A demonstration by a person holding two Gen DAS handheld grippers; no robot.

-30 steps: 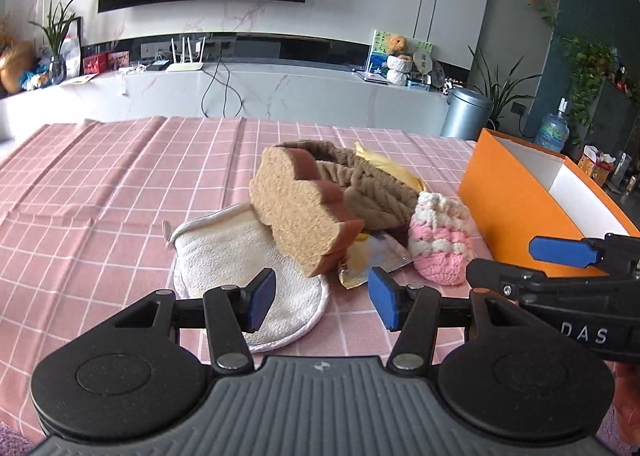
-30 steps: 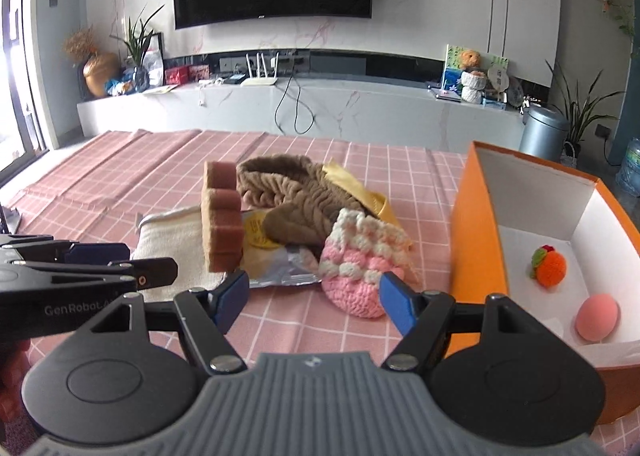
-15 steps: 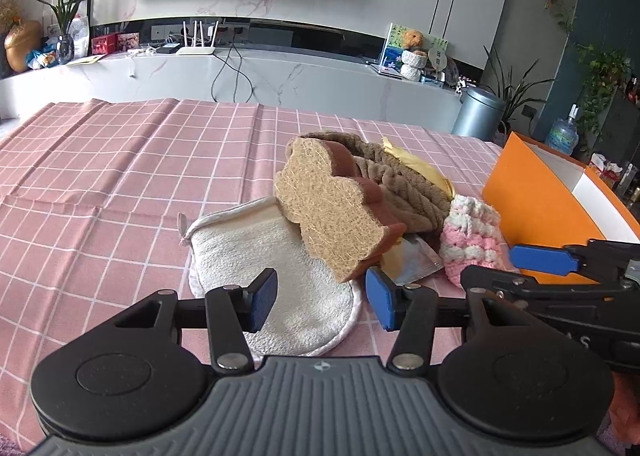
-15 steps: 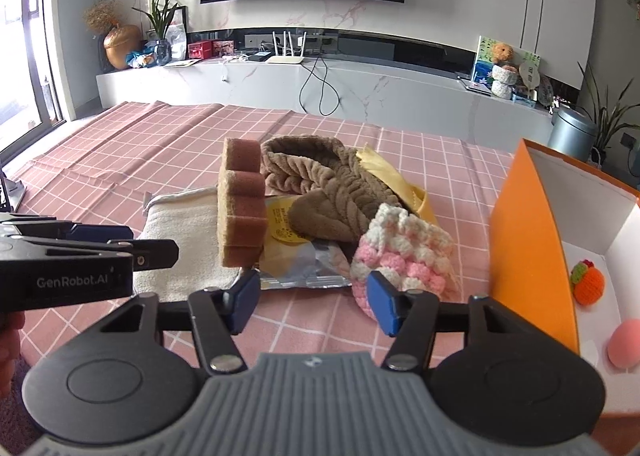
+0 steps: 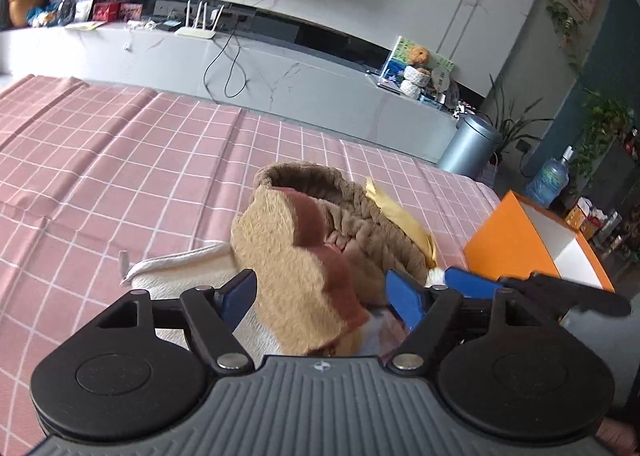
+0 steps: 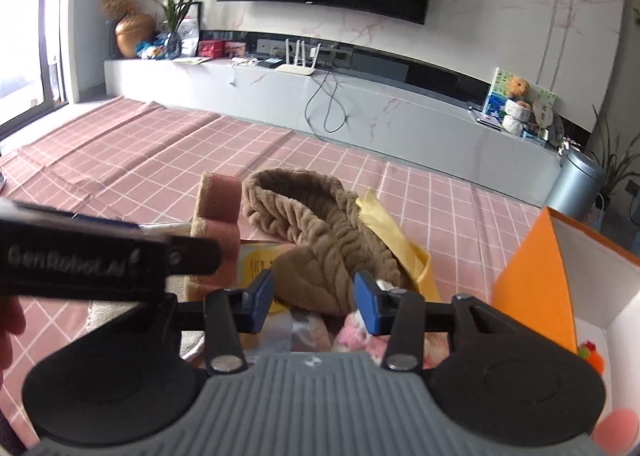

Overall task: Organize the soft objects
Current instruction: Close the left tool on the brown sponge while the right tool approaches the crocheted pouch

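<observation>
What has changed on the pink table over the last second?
Both tongs have moved in close to the pile. The left tongs have just been opening, and the brown sponge now sits between their pads, not yet squeezed. The right tongs have just been closing above the pink knitted piece, gripping nothing. The pile and orange box stayed put.

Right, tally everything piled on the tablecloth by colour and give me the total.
Brown: 2 (sponge, plush headband)
White: 1 (cloth pad)
Yellow: 1 (fabric)
Pink and white: 1 (crochet piece)
Silver: 1 (foil packet)
Total: 6
</observation>
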